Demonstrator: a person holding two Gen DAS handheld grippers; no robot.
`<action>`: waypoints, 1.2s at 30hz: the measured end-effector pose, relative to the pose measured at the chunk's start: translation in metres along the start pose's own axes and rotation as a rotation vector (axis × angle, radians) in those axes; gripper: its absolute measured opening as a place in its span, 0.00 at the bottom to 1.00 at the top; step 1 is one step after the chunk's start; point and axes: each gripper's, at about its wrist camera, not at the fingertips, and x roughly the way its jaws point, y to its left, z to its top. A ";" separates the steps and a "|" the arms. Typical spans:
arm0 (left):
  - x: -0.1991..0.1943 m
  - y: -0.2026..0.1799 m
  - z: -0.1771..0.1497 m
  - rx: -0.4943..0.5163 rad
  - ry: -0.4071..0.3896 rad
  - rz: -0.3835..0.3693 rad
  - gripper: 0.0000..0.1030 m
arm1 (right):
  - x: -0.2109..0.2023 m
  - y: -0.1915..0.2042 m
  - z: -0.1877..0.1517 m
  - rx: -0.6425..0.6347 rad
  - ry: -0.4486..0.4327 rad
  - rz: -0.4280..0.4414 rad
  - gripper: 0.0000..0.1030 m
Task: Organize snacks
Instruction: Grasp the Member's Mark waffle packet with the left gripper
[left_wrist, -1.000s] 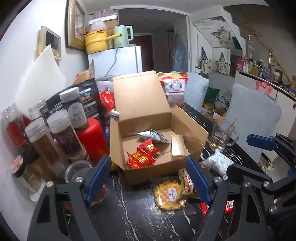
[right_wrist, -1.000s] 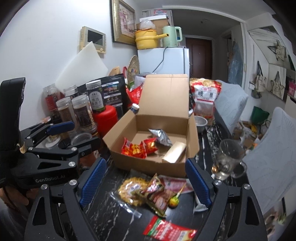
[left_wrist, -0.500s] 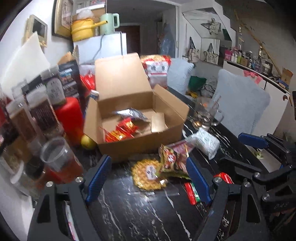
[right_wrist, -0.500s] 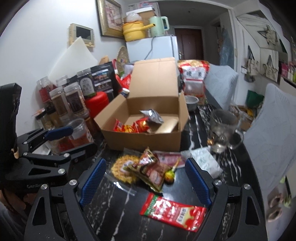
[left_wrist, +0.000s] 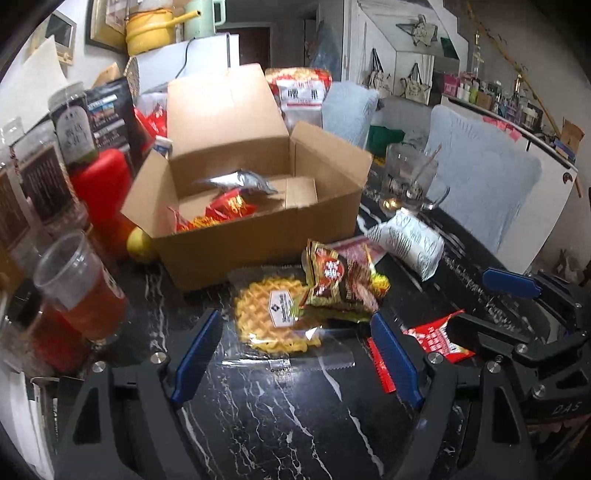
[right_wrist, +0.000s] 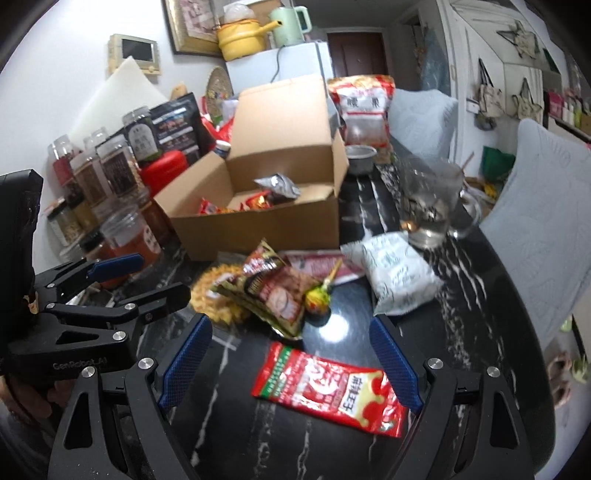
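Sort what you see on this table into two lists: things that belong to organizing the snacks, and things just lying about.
Belongs to the job:
cardboard box
waffle pack
brown snack packet
red sachet
white pouch
lollipop

Lying about:
glass mug
plastic cup of red drink
spice jars

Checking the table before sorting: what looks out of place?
Several snacks lie loose outside the cardboard box: a waffle pack under a brown packet, a lollipop and a red sachet.
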 end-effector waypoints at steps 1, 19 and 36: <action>0.004 0.000 -0.001 0.002 0.008 0.001 0.80 | 0.002 -0.001 -0.002 0.003 0.005 -0.002 0.85; 0.081 0.007 -0.002 -0.004 0.187 0.034 0.83 | 0.034 -0.035 -0.007 0.104 0.064 0.008 0.85; 0.112 0.017 0.001 -0.030 0.219 0.012 0.82 | 0.041 -0.049 -0.014 0.141 0.100 0.009 0.85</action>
